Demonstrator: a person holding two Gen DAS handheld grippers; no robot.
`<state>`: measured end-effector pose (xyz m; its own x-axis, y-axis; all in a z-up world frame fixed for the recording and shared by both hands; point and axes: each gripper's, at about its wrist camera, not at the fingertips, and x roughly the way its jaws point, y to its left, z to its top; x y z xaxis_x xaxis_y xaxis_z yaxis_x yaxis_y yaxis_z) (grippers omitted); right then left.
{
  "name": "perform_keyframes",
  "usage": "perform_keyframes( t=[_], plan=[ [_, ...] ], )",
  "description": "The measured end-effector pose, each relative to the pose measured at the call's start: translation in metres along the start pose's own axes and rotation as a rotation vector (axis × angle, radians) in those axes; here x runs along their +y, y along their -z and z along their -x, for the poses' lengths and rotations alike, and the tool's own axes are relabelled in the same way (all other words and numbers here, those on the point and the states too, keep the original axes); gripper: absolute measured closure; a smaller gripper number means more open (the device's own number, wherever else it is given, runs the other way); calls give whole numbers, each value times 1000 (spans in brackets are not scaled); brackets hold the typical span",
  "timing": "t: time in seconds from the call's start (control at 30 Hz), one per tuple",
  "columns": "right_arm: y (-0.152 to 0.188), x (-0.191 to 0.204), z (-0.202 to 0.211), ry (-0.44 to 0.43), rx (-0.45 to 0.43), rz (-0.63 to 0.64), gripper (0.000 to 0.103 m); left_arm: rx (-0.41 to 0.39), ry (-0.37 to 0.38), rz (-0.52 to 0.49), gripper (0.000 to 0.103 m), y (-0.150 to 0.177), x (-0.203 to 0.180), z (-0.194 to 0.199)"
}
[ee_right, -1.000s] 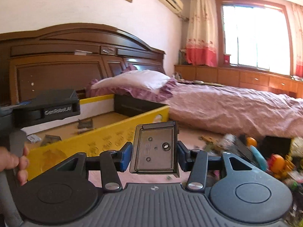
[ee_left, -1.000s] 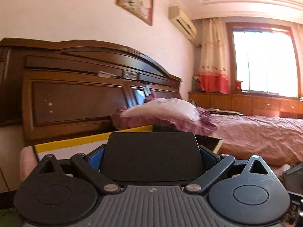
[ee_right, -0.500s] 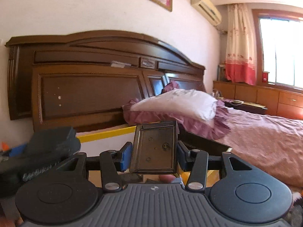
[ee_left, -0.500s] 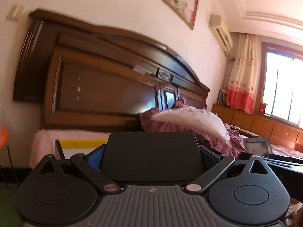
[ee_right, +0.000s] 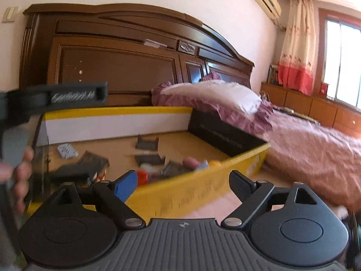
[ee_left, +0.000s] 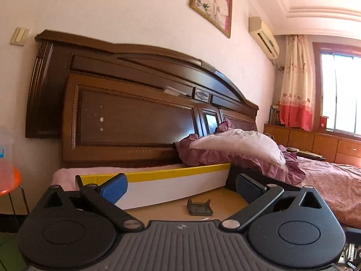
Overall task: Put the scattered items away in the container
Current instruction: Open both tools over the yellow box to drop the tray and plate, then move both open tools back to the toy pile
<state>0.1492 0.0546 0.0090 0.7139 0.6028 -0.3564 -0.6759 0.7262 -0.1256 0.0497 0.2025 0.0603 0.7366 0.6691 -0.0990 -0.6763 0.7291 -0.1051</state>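
Observation:
The container is a shallow cardboard box with a yellow rim (ee_right: 198, 192) and a white far wall (ee_left: 176, 186). Several small items lie on its floor: a dark notched plate (ee_right: 146, 143), a second dark plate (ee_right: 150, 159), a pale grey piece (ee_right: 66, 151), a black flat slab (ee_right: 74, 171) and blurred red and orange bits. My right gripper (ee_right: 182, 181) hangs over the near wall, its jaws opening with nothing between them. My left gripper (ee_left: 180, 189) is open and empty above the box floor, with one dark plate (ee_left: 199, 206) lying just beyond it.
The box rests on a pink bed (ee_right: 315, 149) with a pillow (ee_right: 214, 94) and a dark wooden headboard (ee_left: 135, 117) behind. The left tool's black body (ee_right: 67, 96) and the hand holding it (ee_right: 21, 176) fill the right view's left edge. An orange stool (ee_left: 9, 180) stands left.
Both grippers held dark flat pieces and now stand open and empty. The right view has dropped toward the box, and the left view has swung left along the headboard.

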Motion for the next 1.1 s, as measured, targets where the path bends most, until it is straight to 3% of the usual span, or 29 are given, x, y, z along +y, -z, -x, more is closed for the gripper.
perform_keyframes(
  t=[0.23,0.33,0.4,0.6,0.67,0.77,0.87,0.97,1.1],
  plan=[
    [48,-37,57,44,67,-103,14,-71,56,11,0,11,-17,27],
    [63,-56,76,86,88,-150,14,-67,118,30,0,19,-30,44],
    [71,-68,92,113,79,-167,14,-56,183,21,0,26,-43,55],
    [100,-121,147,175,71,-329,14,7,513,-11,0,46,-85,64],
    [118,-136,170,220,54,-322,13,16,562,-63,0,53,-100,67],
    [149,-143,198,412,47,-192,13,42,609,-117,0,65,-117,73],
    [170,-154,216,505,62,-140,14,79,625,-104,0,75,-124,77],
    [166,-170,231,510,19,-243,14,109,609,-88,0,85,-130,83],
    [160,-176,248,485,-58,-305,14,85,606,-168,0,99,-143,106]
  ],
)
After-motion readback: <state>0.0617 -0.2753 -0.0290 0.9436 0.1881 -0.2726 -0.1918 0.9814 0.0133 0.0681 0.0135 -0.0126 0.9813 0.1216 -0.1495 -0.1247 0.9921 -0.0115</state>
